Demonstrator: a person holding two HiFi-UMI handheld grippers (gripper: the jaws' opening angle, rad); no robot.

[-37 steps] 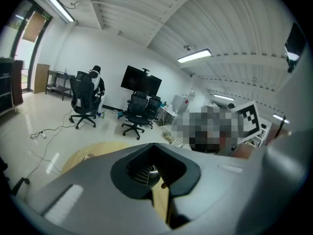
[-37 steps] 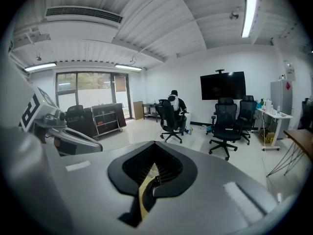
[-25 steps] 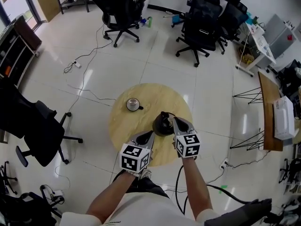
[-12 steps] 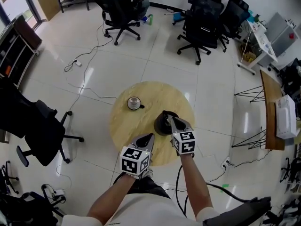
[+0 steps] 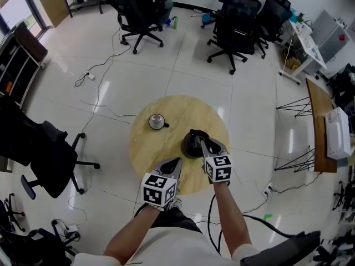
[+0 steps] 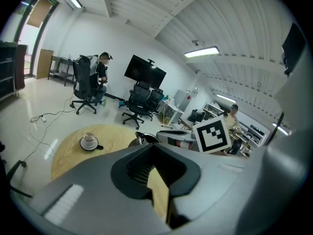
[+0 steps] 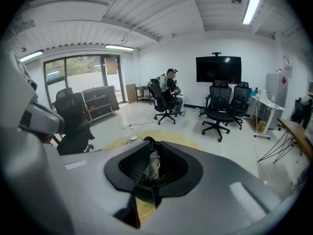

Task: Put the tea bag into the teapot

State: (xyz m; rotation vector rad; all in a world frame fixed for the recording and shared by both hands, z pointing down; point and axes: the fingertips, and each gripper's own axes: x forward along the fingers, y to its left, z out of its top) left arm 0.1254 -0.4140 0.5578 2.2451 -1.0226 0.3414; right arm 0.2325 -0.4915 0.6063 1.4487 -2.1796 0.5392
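The left gripper (image 6: 157,190) fills the near part of the view, its grey jaws drawn close together with only a thin sliver of wood showing between them (nothing is held there). Beyond lies the round wooden table (image 6: 66,153). A cup on a saucer (image 6: 89,141) stands on its left part. The dark teapot (image 6: 145,138) sits further right, and the right gripper (image 6: 161,133) reaches in from the right to its rim, marker cube (image 6: 212,136) facing the camera. Far off are office chairs (image 6: 142,102), a wall screen (image 6: 145,75) and a seated person (image 6: 101,72).
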